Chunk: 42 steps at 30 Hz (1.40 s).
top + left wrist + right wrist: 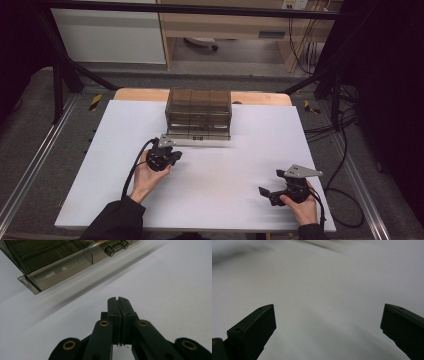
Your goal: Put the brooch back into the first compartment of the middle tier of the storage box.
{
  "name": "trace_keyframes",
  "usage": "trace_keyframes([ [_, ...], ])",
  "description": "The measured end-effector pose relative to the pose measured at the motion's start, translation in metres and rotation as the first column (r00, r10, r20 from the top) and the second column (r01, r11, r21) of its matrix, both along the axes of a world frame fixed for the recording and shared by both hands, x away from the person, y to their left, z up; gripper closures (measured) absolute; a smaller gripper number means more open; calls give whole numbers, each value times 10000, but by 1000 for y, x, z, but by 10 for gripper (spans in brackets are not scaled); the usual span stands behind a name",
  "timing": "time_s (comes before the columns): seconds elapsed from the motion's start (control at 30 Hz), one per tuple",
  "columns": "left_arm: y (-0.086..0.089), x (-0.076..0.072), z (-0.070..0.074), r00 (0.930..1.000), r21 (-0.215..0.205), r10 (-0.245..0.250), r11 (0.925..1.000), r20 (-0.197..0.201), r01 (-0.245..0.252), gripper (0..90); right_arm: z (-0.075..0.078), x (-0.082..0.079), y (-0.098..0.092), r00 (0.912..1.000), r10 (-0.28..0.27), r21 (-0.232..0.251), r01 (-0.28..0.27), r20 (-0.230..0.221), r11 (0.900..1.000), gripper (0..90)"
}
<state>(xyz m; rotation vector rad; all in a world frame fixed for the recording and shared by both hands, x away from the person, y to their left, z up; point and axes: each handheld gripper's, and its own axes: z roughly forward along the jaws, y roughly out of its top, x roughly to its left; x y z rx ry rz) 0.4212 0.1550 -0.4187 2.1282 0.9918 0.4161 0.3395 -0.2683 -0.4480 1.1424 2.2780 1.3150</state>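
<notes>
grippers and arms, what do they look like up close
Both are black two-jaw tools. The left gripper and right gripper each carry a grey three-cornered plate on top and trail a black cable. In the left gripper view, brass-coloured rivets mark the jaw links. The fingertips are flat black blocks. The person's sleeves are dark.

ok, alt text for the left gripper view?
The left gripper, its black fingers pressed shut with nothing between them, points across a white table toward a smoky translucent drawer box at upper left.
</notes>
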Motion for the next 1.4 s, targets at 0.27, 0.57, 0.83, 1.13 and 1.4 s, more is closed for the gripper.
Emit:
trace_keyframes([
  [0.27,5,1,5,10000,-75,51,10000,34,-51,879,0,0,0,10000,-1,-9,1,-1,10000,5],
  [0.57,10,2,11,9999,-141,112,9998,52,-111,879,0,0,0,10000,-16,5,16,-12,10000,5],
  [0.83,12,2,16,9999,-171,130,9998,109,-128,879,0,0,0,10000,-8,0,8,-1,10000,5],
  [1.13,13,2,21,9998,-184,166,9997,86,-164,879,0,0,0,10000,-8,-23,8,13,10000,5],
  [1.4,14,5,26,9998,-226,170,9996,139,-167,879,0,0,-1,10000,-35,-20,35,-7,10000,5],
])
